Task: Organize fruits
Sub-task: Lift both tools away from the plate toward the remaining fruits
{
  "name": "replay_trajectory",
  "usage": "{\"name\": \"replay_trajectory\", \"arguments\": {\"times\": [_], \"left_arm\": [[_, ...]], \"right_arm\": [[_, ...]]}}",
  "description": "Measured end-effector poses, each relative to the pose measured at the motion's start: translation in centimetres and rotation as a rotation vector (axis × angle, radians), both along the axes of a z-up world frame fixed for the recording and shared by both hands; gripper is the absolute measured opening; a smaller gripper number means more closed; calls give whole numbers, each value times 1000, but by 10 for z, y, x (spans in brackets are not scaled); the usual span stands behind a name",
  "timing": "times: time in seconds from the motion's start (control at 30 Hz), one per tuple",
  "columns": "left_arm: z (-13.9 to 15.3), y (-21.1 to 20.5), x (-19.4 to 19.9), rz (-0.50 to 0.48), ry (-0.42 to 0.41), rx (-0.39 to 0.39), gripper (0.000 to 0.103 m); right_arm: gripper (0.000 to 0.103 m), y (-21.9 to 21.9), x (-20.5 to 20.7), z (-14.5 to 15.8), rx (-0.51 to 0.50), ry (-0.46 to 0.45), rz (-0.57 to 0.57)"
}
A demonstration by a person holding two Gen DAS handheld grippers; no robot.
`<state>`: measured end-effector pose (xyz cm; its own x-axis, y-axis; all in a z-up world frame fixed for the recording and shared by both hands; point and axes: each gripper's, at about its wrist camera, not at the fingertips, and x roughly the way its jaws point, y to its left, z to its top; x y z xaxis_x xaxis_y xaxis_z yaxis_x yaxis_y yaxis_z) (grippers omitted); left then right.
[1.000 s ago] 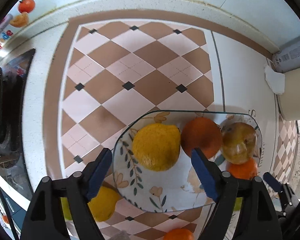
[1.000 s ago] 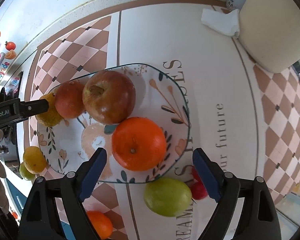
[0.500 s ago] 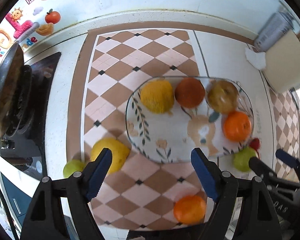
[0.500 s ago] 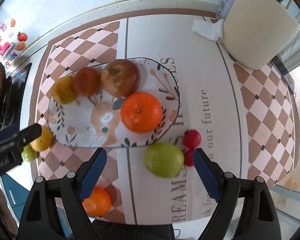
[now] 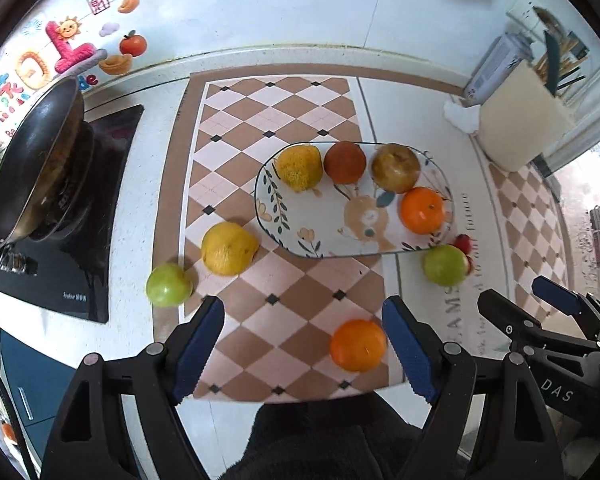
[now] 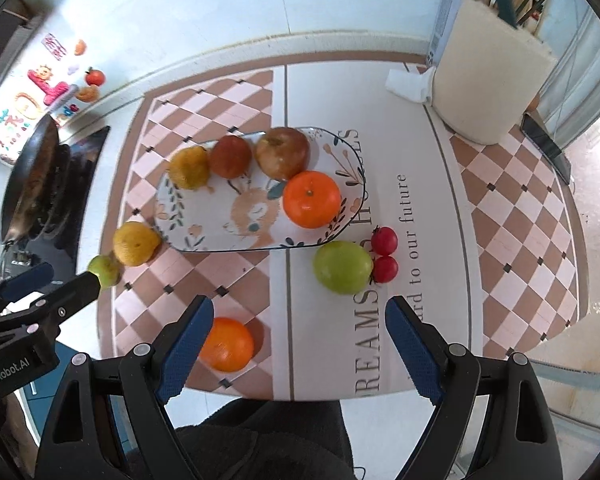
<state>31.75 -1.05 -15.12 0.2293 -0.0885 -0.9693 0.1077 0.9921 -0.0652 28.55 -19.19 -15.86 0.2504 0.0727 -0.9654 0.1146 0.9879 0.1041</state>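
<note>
A patterned oval plate (image 5: 332,240) (image 6: 220,236) holds a yellow lemon (image 5: 300,168), a dark red fruit (image 5: 345,162), a brownish apple (image 5: 396,167) and an orange (image 5: 422,210). Loose on the mat lie a yellow lemon (image 5: 229,248), a small green fruit (image 5: 168,284), an orange (image 5: 358,345) (image 6: 227,344), a green apple (image 5: 445,265) (image 6: 343,267) and two small red fruits (image 6: 385,254). My left gripper (image 5: 302,352) and right gripper (image 6: 300,344) both hover high above the counter, open and empty.
A black pan (image 5: 40,160) sits on a stove at the left. A cream cylindrical container (image 6: 488,76) with a white cloth (image 6: 408,82) beside it stands at the back right. A dark phone (image 6: 546,148) lies at the right. A person's dark clothing (image 6: 260,440) shows below.
Both grippers have risen and pulled back from the plate, so the whole counter and all loose fruits now show. Both stayed open and empty.
</note>
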Motion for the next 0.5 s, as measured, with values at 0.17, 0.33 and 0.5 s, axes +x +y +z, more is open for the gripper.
{"name": "replay_trajectory", "arguments": {"times": [0.17,0.33,0.5], "left_arm": [[23,3,-21,-8,-35,1,80],[37,6,-38,-17,-58,11,80],[45,12,-48,-13,-55,-4,80]], "right_arm": [[90,7,-19,24,11,-27,5],[90,13,-38,42,-4,-40,-3],[90,16,-52,58,10,-59,-9]]}}
